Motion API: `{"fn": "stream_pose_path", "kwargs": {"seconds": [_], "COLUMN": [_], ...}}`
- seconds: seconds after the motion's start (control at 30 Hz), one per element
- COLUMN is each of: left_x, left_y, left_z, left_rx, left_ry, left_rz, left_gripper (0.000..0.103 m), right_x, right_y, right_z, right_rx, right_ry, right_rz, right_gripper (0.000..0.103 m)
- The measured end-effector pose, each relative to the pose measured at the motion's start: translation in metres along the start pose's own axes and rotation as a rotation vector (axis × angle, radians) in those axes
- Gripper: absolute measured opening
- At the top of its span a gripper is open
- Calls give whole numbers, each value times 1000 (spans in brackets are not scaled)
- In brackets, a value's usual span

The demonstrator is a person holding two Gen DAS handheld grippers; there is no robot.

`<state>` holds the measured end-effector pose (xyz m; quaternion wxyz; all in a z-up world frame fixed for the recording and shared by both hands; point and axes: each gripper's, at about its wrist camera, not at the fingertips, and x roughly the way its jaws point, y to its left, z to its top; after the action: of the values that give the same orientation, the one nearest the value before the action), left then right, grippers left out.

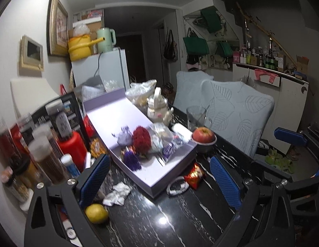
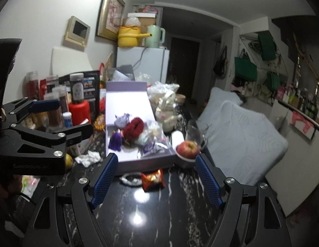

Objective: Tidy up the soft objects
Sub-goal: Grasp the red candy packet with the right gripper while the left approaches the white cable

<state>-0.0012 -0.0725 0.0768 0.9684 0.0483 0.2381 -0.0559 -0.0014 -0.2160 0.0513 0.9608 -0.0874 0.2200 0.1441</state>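
I see the shallow lilac cardboard box (image 1: pixel 139 177) lying open on the black marbled table (image 1: pixel 180 222). Inside it, the fuzzy red pompom (image 1: pixel 141 139) sits right of the pale purple cloth bundle (image 1: pixel 124 137). Before the box lies a red foil snack packet (image 2: pixel 153 179); right of it, an apple in a metal bowl (image 2: pixel 187 147).

We take the open lavender box (image 1: pixel 171 182) as our landmark. Inside it, toward its near end, we count 3 fluffy pieces. A red pom-pom (image 1: pixel 141 139), round and shaggy, sits at the middle of the cluster. A pale lilac tuft (image 1: pixel 124 136), blurred, lies just beside it on the left, apparently touching. A deep purple tassel (image 1: pixel 132 161) lies nearer the front wall, its strands fanned downward. To the right of the pom-pom we see clear plastic packets (image 1: pixel 162 142), 1 with a purple label. Outside the box, beside its front left corner, lies a crumpled white tissue (image 1: pixel 118 193).
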Motion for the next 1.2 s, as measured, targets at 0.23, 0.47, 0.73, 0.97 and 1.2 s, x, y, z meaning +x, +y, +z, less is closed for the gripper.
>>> {"fn": "stream_pose_path", "kwargs": {"seconds": [0.23,0.47,0.73,0.97,1.2], "left_x": [24,55,83,112,126], "left_y": [4,5,7,17,26], "left_z": [-26,-52,-72,-86,-88], "left_rx": [-26,-36,-42,-90,-110], "left_ry": [71,162,223,289,308], "left_rz": [-10,-29,-44,-53,-39], "left_gripper": [99,99,99,99,99], "right_x": [24,51,82,127,178], "right_y": [-9,-17,-26,-24,-21], "right_z": [-26,-46,-59,-68,-72], "right_rx": [42,71,93,83,56], "right_ry": [67,130,180,237,305], "right_rz": [-4,-19,-7,38,106], "right_gripper": [78,78,78,80,86]}}
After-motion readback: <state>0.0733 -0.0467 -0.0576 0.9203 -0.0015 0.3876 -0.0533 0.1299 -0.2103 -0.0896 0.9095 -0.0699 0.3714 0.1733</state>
